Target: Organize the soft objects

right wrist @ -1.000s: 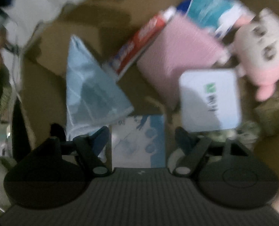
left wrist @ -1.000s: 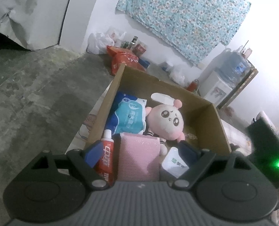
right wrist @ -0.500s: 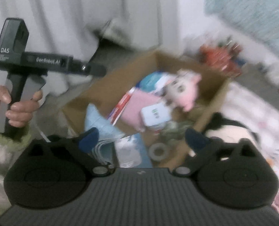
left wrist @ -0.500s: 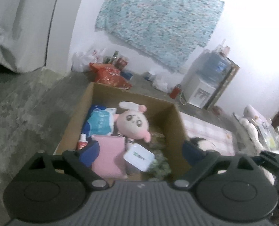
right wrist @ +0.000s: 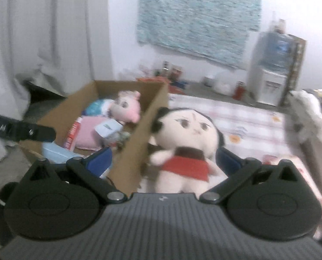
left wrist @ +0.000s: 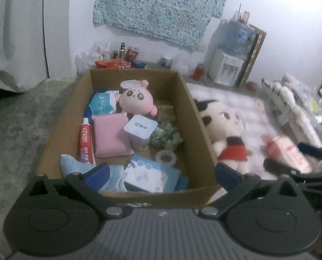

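Note:
An open cardboard box (left wrist: 191, 117) on the floor holds a pink plush (left wrist: 137, 100), a pink pad (left wrist: 112, 136), a toothpaste tube (left wrist: 86, 143), a white tub (left wrist: 140, 134), a blue tissue pack (left wrist: 102, 104), a tape roll (left wrist: 166, 157) and a wipes packet (left wrist: 148, 173). My left gripper (left wrist: 161, 173) hangs over the box's near end, its jaws opening with nothing between them. A black-haired doll in a red dress (right wrist: 189, 138) lies on the mat beside the box. My right gripper (right wrist: 164, 160) is open, pointing at the doll, apart from it.
A checked mat (right wrist: 247, 119) spreads right of the box, with a red and white packet (left wrist: 286, 153) on it. A water dispenser (left wrist: 228, 65) stands at the back wall among bags and bottles. Grey concrete floor (left wrist: 20, 130) and a curtain lie to the left.
Both grippers pulled back and up from the box and opened wider. The right one swung right from over the box's contents until the doll on the mat filled its view.

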Demonstrator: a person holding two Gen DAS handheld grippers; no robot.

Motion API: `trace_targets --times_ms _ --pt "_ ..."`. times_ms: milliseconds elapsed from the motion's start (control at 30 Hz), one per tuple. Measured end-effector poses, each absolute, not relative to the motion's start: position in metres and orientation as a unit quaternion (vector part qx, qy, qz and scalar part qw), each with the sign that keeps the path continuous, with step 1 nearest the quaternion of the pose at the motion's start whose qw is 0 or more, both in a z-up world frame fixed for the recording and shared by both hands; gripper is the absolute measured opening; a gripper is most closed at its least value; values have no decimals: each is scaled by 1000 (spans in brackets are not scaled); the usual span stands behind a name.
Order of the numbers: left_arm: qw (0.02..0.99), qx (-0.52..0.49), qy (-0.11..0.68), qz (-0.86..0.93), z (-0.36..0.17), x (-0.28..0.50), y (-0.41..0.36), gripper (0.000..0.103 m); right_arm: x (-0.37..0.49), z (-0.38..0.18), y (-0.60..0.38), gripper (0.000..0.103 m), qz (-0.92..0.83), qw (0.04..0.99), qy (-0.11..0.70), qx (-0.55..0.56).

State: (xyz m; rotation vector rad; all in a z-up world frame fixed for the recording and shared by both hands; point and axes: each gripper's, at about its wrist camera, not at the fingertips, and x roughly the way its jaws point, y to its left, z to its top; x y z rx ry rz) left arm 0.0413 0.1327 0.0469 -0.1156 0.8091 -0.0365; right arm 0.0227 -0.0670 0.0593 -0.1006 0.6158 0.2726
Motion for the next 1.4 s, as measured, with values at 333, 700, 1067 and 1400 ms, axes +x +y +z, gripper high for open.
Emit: trace_targets --times_ms 333,700,1067,1400 --pt "927 -13 376 -17 54 28 105 103 -2 54 -59 102 88 953 285 -60" --pt "949 -1 315 -8 60 16 83 103 -20 63 -89 102 59 961 269 9" --pt "931 57 358 35 60 19 89 103 -30 72 -83 102 68 965 245 72" --pt "877 26 475 72 35 27 140 103 3 41 -39 102 79 921 377 62"
